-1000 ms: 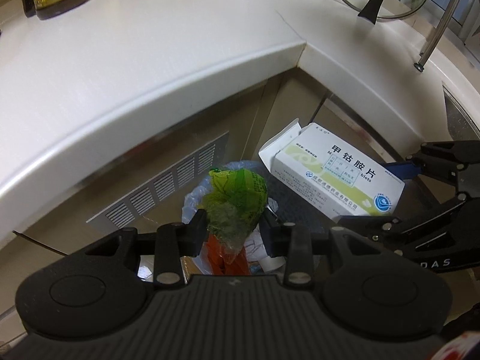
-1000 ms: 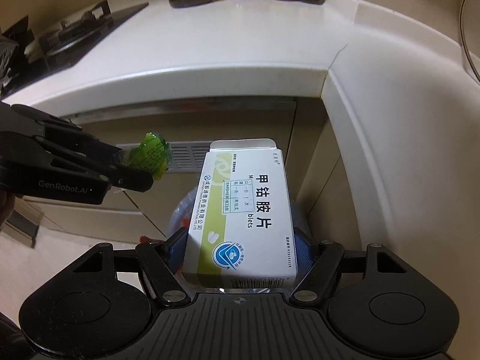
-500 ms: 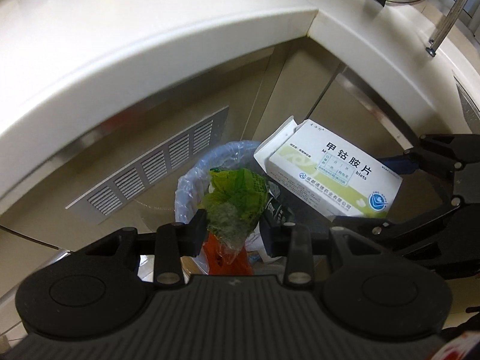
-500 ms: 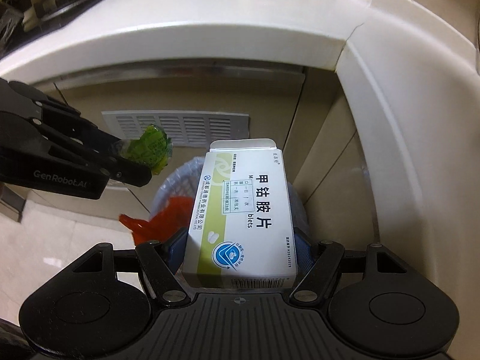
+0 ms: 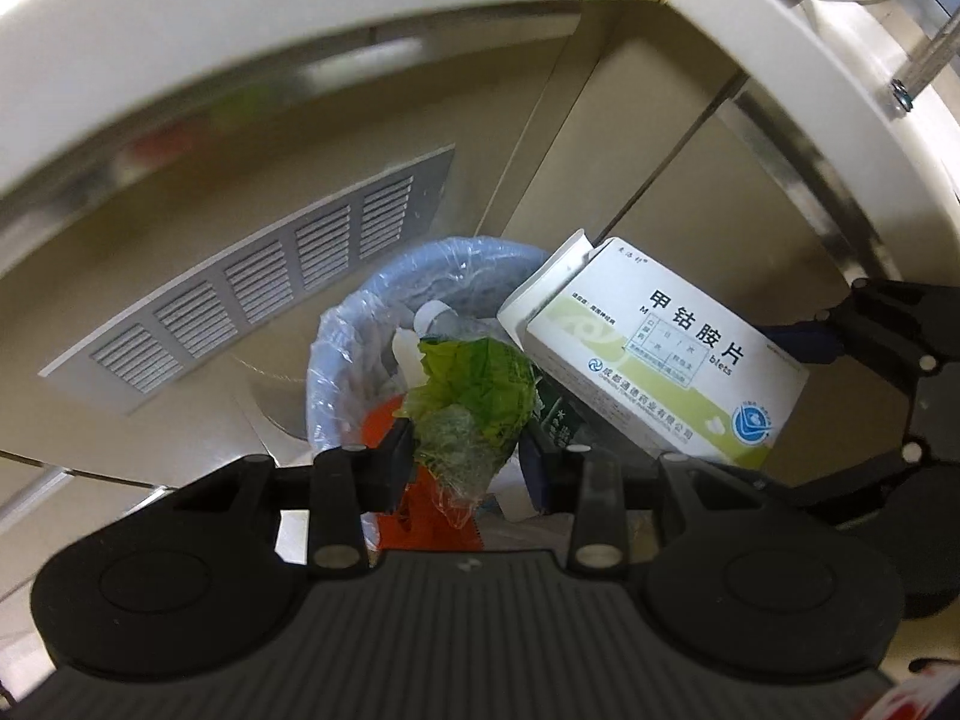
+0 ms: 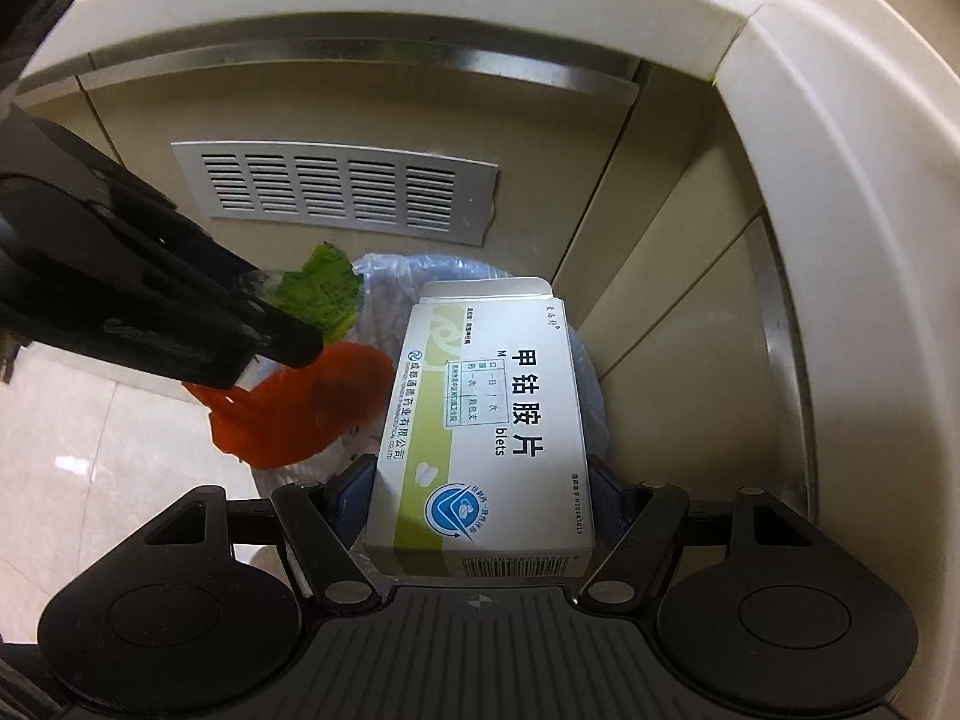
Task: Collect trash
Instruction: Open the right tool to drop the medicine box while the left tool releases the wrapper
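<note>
Above the lined bin (image 5: 360,324), left claw (image 5: 465,456) grips a green wrapper (image 5: 474,402); right claw (image 6: 477,498) grips a medicine box (image 6: 486,420), barcode in right view only.

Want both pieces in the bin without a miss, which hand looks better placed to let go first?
Left, probably. The left gripper holds the green wrapper right over the bin opening; the right gripper has its medicine box nearer the rim.

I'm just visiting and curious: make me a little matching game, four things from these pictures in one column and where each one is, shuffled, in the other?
Things:
1. green wrapper
2. white medicine box
3. orange bag
4. vent grille

Places:
A. on the cabinet front behind the bin
B. clamped in the right gripper
C. lying in the bin
D. clamped in the left gripper

Pairs: 1-D, 2-B, 3-C, 4-A
</note>
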Available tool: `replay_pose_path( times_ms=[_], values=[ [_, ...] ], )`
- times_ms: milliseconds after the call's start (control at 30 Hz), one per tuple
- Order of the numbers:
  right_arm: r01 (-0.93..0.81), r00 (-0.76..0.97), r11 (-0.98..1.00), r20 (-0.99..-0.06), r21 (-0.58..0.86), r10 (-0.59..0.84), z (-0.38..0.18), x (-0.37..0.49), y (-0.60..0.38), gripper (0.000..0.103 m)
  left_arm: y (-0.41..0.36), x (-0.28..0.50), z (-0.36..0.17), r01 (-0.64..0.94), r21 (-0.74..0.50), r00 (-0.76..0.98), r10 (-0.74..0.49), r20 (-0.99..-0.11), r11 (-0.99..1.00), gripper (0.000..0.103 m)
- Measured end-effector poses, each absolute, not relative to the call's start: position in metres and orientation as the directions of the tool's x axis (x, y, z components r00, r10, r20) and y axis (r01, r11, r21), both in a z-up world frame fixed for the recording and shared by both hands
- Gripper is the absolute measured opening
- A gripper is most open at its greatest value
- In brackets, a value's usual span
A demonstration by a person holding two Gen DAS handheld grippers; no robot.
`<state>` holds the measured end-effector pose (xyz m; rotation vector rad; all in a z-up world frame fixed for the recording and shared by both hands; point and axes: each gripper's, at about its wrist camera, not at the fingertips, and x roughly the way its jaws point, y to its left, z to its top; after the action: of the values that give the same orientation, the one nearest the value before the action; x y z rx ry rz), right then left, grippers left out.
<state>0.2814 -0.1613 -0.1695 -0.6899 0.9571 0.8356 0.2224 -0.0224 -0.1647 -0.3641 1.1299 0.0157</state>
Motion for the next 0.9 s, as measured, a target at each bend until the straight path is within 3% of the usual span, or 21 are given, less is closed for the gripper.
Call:
replay_pose_path(
  times_ms=[700,900],
  values=[
    [-0.871,0.349,0.437,-0.91,-0.227,0.223,-0.185,0.281,-0.156,0.071,-0.036,0.248,-0.208,-0.225,-0.323,0.387,-0.22,-0.895,0.919,0.034],
    [-0.855,0.3,0.493,-0.93,-0.163,0.213,-0.192,0.289,-0.161,0.071,-0.038,0.25,-0.21,-0.221,-0.328,0.382,-0.228,-0.896,0.919,0.034]
  ],
)
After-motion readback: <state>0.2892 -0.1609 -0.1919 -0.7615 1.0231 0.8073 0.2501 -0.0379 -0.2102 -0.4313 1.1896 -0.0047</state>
